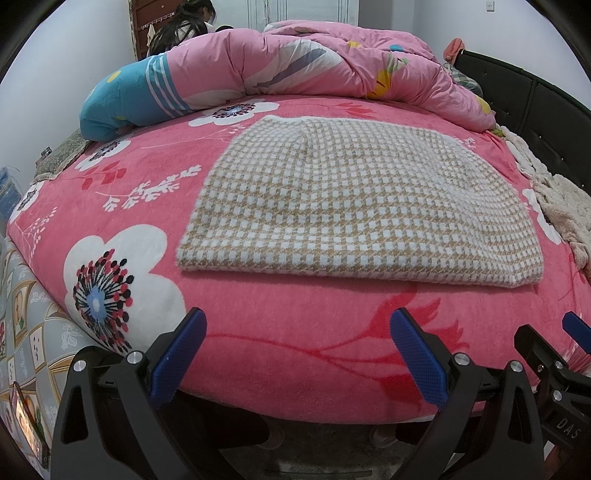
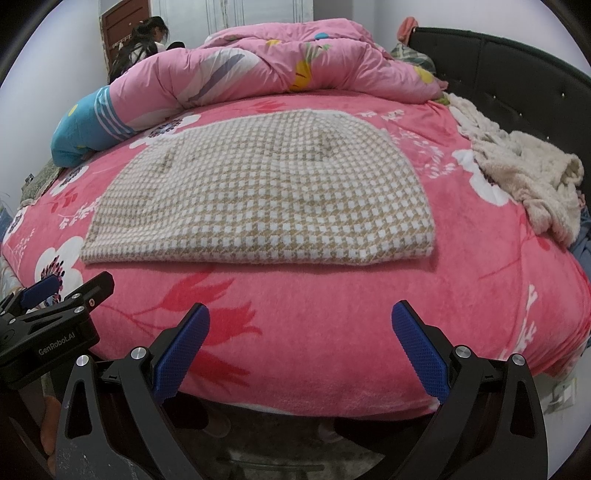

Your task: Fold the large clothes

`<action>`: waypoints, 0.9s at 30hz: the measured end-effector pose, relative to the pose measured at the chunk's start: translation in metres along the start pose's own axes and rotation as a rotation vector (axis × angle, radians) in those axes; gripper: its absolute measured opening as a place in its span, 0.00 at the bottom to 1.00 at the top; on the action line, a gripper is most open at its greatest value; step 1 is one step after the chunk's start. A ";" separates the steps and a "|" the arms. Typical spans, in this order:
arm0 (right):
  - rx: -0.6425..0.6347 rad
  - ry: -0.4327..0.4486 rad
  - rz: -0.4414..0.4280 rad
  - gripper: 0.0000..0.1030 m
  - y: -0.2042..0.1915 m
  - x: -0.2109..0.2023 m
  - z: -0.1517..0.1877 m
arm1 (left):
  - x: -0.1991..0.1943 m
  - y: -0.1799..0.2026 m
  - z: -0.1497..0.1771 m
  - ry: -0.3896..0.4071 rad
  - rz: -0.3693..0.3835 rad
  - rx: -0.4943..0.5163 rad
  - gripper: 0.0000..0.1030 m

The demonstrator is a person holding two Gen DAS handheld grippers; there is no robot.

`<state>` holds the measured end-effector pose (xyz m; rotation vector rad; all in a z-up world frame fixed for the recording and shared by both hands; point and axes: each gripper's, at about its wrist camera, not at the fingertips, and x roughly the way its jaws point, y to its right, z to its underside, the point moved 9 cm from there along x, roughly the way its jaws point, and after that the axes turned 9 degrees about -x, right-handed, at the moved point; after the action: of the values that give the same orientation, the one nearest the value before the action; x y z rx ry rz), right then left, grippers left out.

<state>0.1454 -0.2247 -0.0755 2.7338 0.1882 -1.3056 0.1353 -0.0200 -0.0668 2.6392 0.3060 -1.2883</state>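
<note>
Pink fleece bedspread (image 1: 258,369) with big white flowers is covering the whole bed, filling most of both views. Going left to right in the left wrist view: a person (image 1: 184,26) with dark hair is sitting at the upper left, behind a rolled-up pink and blue duvet (image 1: 258,70) that's stretching across the top of the frame. Below it, the folded sweater (image 1: 351,206), a tan and white check knit, is lying flat in the middle of the frame, its near edge running parallel to the bed's front edge. A cream fluffy blanket (image 1: 561,206) is bunching up at the right edge, next to the black headboard (image 1: 535,107).

The left gripper (image 1: 297,354) is hovering at the bottom centre with its blue fingers spread wide apart, gripping nothing and well short of the sweater. In the right wrist view the right gripper (image 2: 301,350) is sitting at the bottom centre too, also gaping wide and empty, with the sweater's near edge above it in the frame.
</note>
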 end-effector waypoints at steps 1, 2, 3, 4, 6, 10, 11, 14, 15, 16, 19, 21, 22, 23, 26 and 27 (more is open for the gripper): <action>-0.001 0.000 0.000 0.92 0.000 0.000 0.000 | 0.000 0.000 0.000 0.000 -0.002 0.001 0.95; -0.001 0.000 0.001 0.92 0.000 0.000 0.000 | 0.000 0.000 0.000 0.000 -0.001 0.000 0.95; -0.002 0.000 0.000 0.92 -0.001 0.001 0.001 | 0.000 -0.001 0.000 -0.001 0.000 0.000 0.95; -0.002 0.000 0.000 0.92 -0.001 0.001 0.001 | 0.000 0.000 0.001 0.001 -0.002 0.000 0.95; -0.002 0.000 0.000 0.92 -0.001 0.001 0.001 | 0.000 0.000 0.001 0.002 -0.003 0.000 0.95; -0.002 0.000 0.001 0.92 -0.002 0.001 0.001 | 0.000 -0.001 0.000 0.000 -0.003 -0.001 0.95; -0.001 0.000 0.000 0.92 -0.001 0.001 0.001 | 0.000 -0.001 0.000 0.001 -0.003 -0.001 0.95; -0.002 0.000 0.000 0.92 -0.002 0.001 0.001 | 0.000 -0.001 0.000 0.001 -0.002 0.000 0.95; -0.002 0.000 0.000 0.92 -0.001 0.001 0.000 | 0.000 -0.001 0.000 0.001 -0.002 0.001 0.95; -0.001 0.000 0.000 0.92 -0.001 0.001 0.000 | 0.000 0.000 0.001 0.001 -0.002 0.000 0.95; -0.002 -0.001 0.000 0.92 -0.002 0.000 0.000 | 0.000 -0.001 0.000 0.002 -0.003 0.001 0.95; -0.002 -0.001 0.000 0.92 -0.001 0.000 0.000 | 0.000 0.000 0.001 0.001 -0.002 0.000 0.95; -0.002 -0.001 -0.001 0.92 -0.002 0.000 0.000 | 0.000 0.000 0.001 0.001 -0.002 0.001 0.95; -0.002 -0.001 -0.001 0.92 -0.002 0.000 0.000 | 0.000 0.000 0.001 0.001 -0.003 0.001 0.95; -0.004 -0.002 -0.001 0.92 -0.003 0.000 0.000 | 0.000 0.000 0.001 0.001 -0.002 0.000 0.95; -0.005 -0.002 0.000 0.92 -0.004 0.000 0.000 | 0.000 0.000 0.001 0.001 -0.002 0.001 0.95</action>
<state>0.1447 -0.2211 -0.0757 2.7283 0.1918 -1.3057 0.1347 -0.0200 -0.0669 2.6406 0.3088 -1.2884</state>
